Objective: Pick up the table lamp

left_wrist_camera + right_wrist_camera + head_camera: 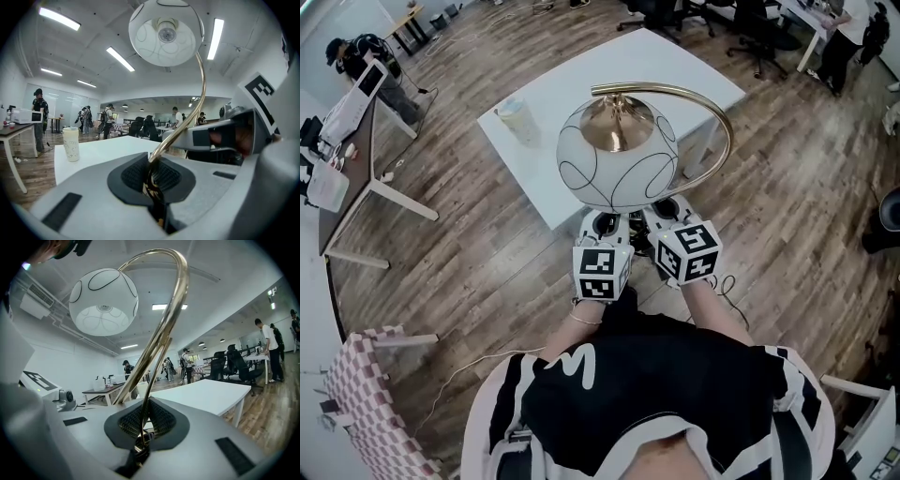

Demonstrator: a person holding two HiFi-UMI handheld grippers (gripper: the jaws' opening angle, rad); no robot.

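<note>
You hold the table lamp [617,155] clear of the desk [572,94], left gripper [152,187] and right gripper [143,437] both clamped on its stem. The pickup looks done.

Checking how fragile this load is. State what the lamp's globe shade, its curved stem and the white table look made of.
Globe shade: likely frosted white glass, possibly plastic; it looks translucent, with thin dark lines.
Curved stem: polished brass-coloured metal, with bright highlights along it.
Table: matte white laminate or painted board, with a flat, even surface; cannot tell which.
</note>
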